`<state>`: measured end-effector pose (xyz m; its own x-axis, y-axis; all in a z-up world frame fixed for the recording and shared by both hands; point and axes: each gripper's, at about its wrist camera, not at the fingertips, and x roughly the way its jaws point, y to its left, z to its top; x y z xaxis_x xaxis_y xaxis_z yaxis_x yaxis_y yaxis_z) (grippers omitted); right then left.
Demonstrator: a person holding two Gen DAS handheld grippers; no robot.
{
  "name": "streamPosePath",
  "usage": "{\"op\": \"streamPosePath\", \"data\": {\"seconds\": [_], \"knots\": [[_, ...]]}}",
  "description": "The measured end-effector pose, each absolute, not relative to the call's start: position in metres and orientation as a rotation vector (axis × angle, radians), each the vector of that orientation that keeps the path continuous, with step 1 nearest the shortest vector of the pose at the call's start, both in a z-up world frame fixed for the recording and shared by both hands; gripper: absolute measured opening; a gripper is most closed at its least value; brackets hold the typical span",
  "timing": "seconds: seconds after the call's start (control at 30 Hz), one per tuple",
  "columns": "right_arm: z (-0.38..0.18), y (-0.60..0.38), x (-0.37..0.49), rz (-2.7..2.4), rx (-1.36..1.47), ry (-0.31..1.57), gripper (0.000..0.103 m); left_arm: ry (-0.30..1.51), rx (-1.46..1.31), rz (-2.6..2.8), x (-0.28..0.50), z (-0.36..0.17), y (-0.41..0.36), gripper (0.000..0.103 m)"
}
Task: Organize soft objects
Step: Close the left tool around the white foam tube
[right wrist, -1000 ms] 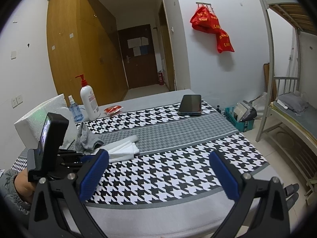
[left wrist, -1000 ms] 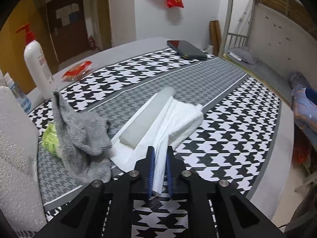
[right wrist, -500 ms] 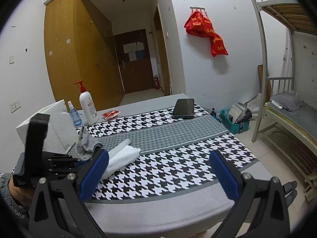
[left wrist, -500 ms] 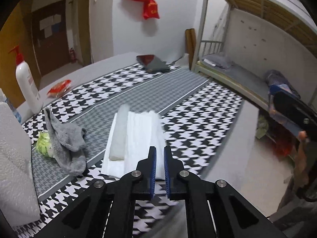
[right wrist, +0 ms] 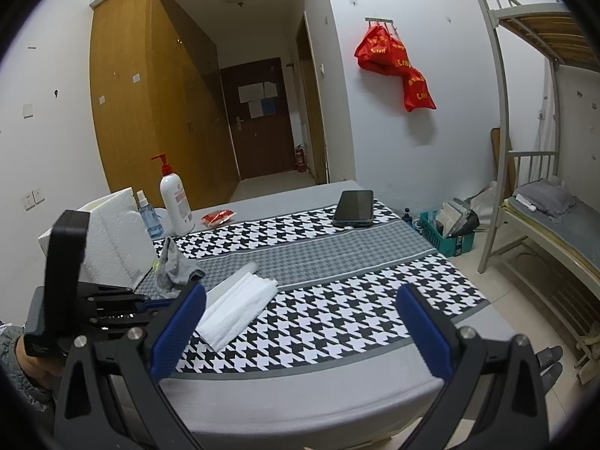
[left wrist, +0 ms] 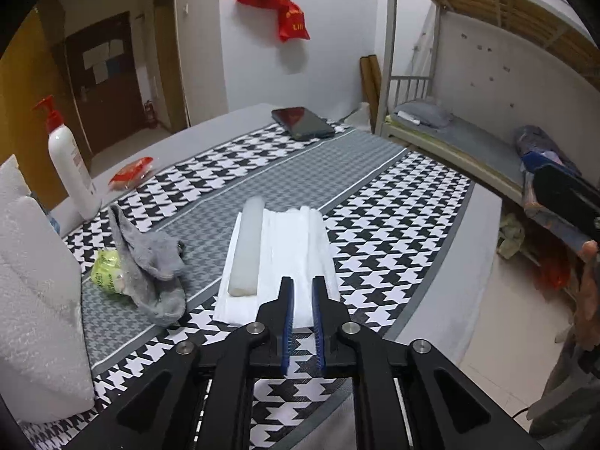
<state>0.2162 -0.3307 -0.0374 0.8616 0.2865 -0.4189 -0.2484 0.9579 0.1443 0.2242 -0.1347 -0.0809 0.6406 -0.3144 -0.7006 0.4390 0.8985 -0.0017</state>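
1. Table (right wrist: 300, 397) covered by a black-and-white houndstooth cloth (left wrist: 393, 225) with a grey centre band.
2. Lying on it: folded white towel (left wrist: 300, 247), crumpled grey sock (left wrist: 150, 262), black phone (left wrist: 302, 123), white pump bottle (left wrist: 71, 165), red packet (left wrist: 131, 172), white foam block (left wrist: 33, 300).

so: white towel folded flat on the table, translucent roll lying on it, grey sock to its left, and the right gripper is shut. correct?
Not quite. The right gripper is open, its blue pads wide apart with nothing between them, as the right wrist view shows. The rest holds: the white towel lies folded flat, the translucent roll on it, the grey sock to its left.
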Motion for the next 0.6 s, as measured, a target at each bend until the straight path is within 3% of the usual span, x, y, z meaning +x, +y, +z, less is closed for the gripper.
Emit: {"op": "streamPosePath", "data": {"seconds": [0.1,0.6], "knots": [[-0.039,-0.332,0.218,0.281,0.088,0.458,0.102,0.774,0.196,-0.419,0.230,-0.087,-0.140,0.033],[-0.052,-0.334,0.239,0.297,0.102,0.500,0.102,0.804,0.196,-0.277,0.268,-0.101,-0.122,0.033]]}}
